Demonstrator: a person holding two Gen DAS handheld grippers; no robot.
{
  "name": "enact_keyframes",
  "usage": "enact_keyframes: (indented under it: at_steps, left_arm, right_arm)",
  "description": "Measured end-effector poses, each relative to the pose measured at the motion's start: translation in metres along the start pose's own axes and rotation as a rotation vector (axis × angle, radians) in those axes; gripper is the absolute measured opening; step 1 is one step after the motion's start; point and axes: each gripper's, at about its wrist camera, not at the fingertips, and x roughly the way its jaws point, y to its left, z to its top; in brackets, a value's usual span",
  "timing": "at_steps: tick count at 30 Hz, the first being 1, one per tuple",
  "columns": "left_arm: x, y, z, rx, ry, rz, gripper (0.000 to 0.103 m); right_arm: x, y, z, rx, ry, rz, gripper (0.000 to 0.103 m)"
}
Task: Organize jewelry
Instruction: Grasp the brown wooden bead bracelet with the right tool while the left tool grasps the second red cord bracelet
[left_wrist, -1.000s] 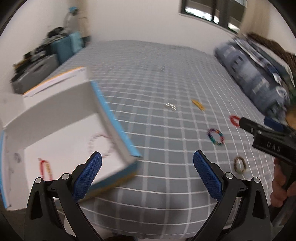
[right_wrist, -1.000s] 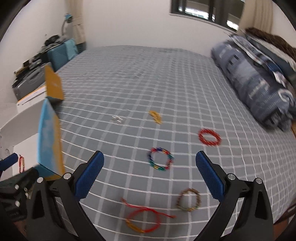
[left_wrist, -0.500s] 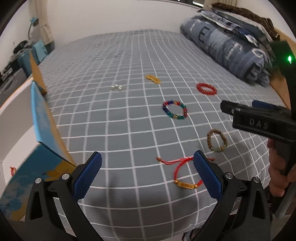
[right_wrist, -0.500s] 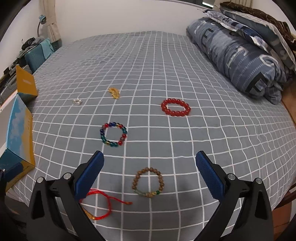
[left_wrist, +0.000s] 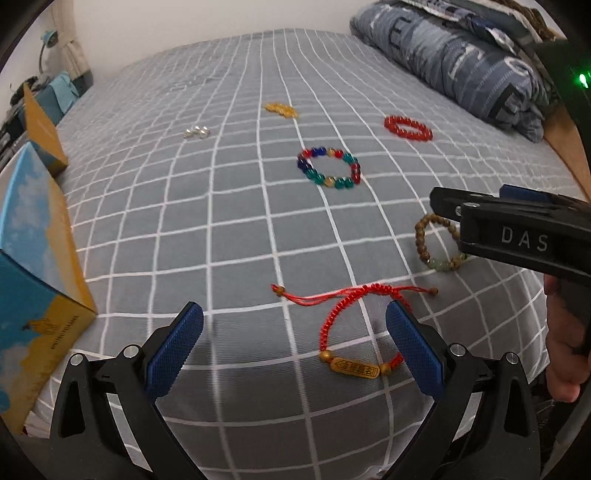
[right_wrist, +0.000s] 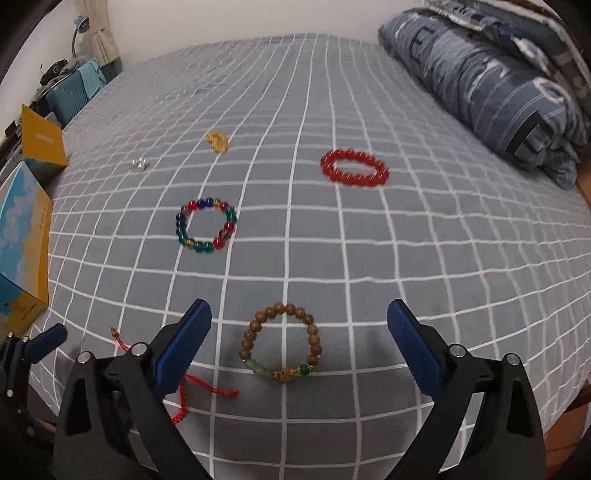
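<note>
Left claw (left_wrist: 294, 349) is held wide open, empty, above the red cord bracelet (left_wrist: 354, 325) on the bed (left_wrist: 229, 221) | right claw (right_wrist: 299, 345) is spread wide, nothing gripped, with the wooden bead bracelet (right_wrist: 281, 341) seen between its fingers | multicoloured bead bracelet (right_wrist: 205, 229) and red bead bracelet (right_wrist: 354, 168) are laid farther off | blue-and-yellow box (left_wrist: 33, 266) is set at the bed's left edge

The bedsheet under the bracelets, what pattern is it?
Grey bedsheet with a white grid of squares, clearest in the right wrist view.
</note>
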Motion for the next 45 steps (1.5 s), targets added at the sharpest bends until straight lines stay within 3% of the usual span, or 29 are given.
enact_keyframes:
  at_steps: [16,26,35,39,41,45]
  left_arm:
    - [0.027,-0.011,-0.007,0.027,0.057,0.011,0.096]
    - [0.025,-0.011,-0.006,0.008,0.082,-0.026,0.067]
    - [0.018,-0.012,-0.006,-0.002,0.102,-0.062,0.031]
    - [0.016,-0.012,-0.006,-0.006,0.111,-0.073,0.006]
    - [0.014,-0.012,-0.006,0.003,0.111,-0.071,0.005]
    - [0.009,-0.013,-0.005,0.009,0.098,-0.069,0.004]
  right_arm:
    - [0.041,-0.002,-0.011,0.016,0.138,0.034,0.08]
    - [0.051,-0.001,-0.013,0.021,0.164,0.024,0.065]
    - [0.047,0.001,-0.012,0.012,0.168,0.017,0.039]
    - [0.046,0.001,-0.01,0.015,0.169,0.012,0.022]
    - [0.046,0.001,-0.01,0.017,0.167,0.006,0.012]
    - [0.043,-0.001,-0.011,0.035,0.165,0.01,0.009]
